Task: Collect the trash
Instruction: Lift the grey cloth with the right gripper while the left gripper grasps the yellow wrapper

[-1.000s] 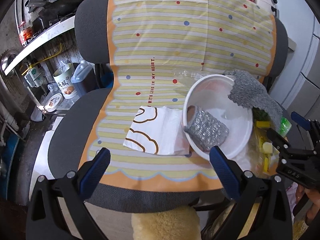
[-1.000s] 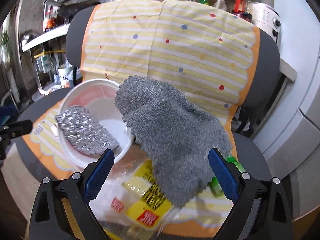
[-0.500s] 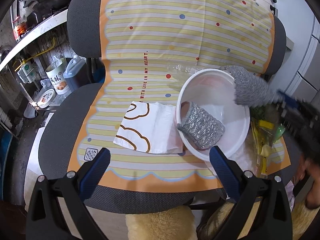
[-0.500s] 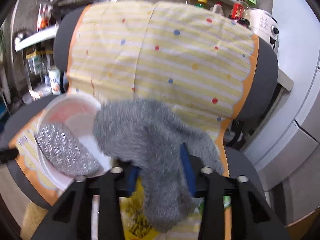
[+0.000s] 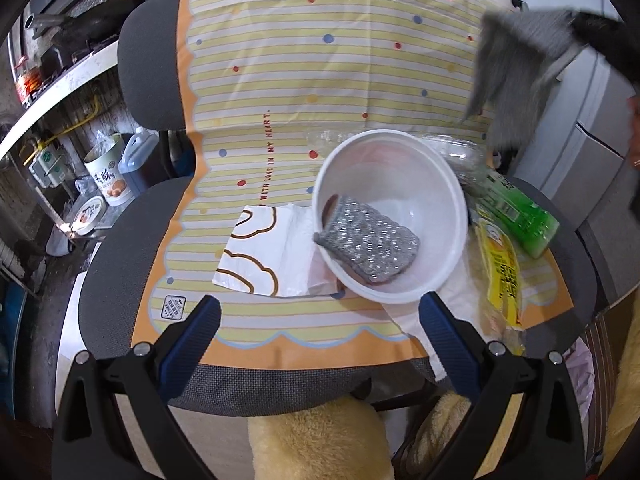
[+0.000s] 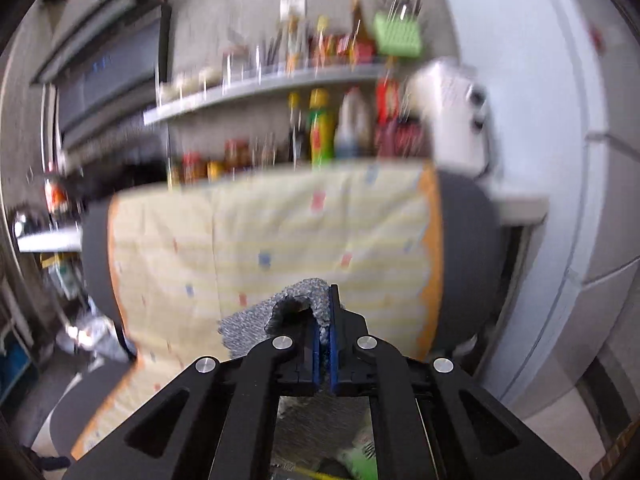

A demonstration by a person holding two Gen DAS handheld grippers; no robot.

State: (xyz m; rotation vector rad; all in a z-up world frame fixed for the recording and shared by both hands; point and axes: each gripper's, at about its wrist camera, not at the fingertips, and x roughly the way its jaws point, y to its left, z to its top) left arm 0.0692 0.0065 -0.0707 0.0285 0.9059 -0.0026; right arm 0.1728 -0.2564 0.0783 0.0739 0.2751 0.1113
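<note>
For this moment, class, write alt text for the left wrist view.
A white bowl holding a silver scouring pad sits on a striped cloth over a chair; beyond it the right gripper holds a grey cloth aloft.

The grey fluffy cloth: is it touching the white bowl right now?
Apart. In the left wrist view the grey cloth hangs in the air, pinched by the right gripper, with striped cover showing between it and the white bowl.

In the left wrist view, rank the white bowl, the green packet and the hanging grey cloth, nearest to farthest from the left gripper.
1. White bowl, on the seat just ahead of the left gripper.
2. Green packet, right of the bowl.
3. Grey cloth, lifted high at upper right.
</note>
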